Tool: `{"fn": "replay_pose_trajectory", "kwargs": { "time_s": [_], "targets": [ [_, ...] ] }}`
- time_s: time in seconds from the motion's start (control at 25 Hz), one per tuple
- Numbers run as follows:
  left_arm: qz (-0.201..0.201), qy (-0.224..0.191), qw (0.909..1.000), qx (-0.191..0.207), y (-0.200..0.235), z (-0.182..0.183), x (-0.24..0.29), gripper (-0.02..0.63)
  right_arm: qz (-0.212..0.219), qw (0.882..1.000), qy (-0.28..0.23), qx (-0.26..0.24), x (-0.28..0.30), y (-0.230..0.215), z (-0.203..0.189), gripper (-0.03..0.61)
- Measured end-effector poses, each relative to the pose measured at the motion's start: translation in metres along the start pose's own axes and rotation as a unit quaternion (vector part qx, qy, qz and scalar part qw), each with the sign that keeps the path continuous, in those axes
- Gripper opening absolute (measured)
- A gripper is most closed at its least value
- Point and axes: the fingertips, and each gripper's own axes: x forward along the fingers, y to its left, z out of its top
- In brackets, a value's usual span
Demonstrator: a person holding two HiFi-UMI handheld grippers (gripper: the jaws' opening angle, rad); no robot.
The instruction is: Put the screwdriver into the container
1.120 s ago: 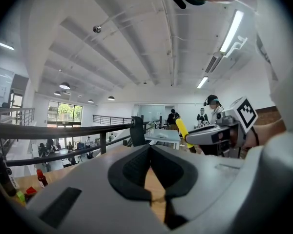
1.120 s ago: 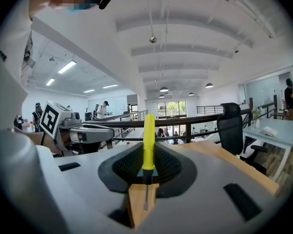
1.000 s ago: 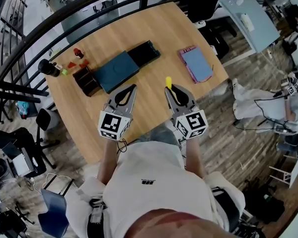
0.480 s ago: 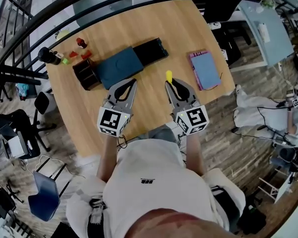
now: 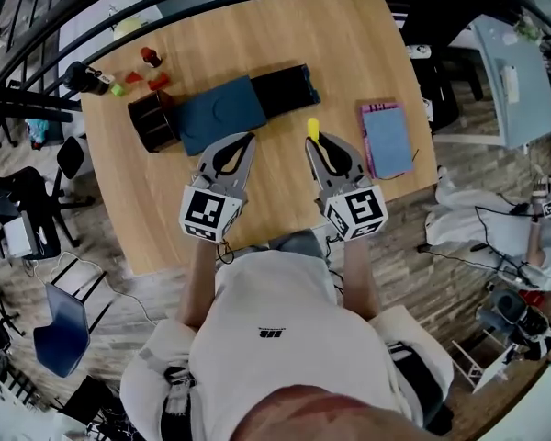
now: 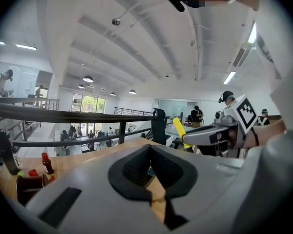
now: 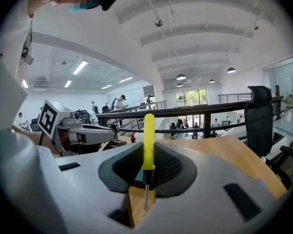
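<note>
My right gripper [image 5: 311, 145] is shut on a screwdriver [image 5: 312, 129] with a yellow handle. In the right gripper view the screwdriver [image 7: 148, 139] stands upright between the jaws, its metal shaft pointing down toward the camera. My left gripper [image 5: 247, 139] is shut with nothing in it, and hovers level with the right one over the near half of the wooden table [image 5: 349, 53]. The black container [image 5: 153, 124] sits at the table's left, beyond the left gripper, next to a dark teal panel [image 5: 219, 113] and a black tray [image 5: 281, 88].
A pink and blue notebook [image 5: 387, 139] lies at the right edge of the table. Small red pieces [image 5: 150, 58] and a black bottle [image 5: 85, 77] stand at the far left corner. A black railing [image 7: 195, 112] runs behind the table; chairs and a second table stand around.
The head view has swung, so the table sits more squarely in the picture. Both grippers keep their places over the table's near half, and the screwdriver stays gripped in the right one.
</note>
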Motion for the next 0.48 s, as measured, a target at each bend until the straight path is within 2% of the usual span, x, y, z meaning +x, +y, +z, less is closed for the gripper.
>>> {"fn": "replay_pose_trajectory", "kwargs": {
  "time_s": [0.48],
  "targets": [
    [0.048,0.023,0.9981,-0.033,0.039,-0.032,0.037,0.009,0.043,0.998,0.038,0.003,0.059,-0.025,-0.028,0.058]
  ]
}}
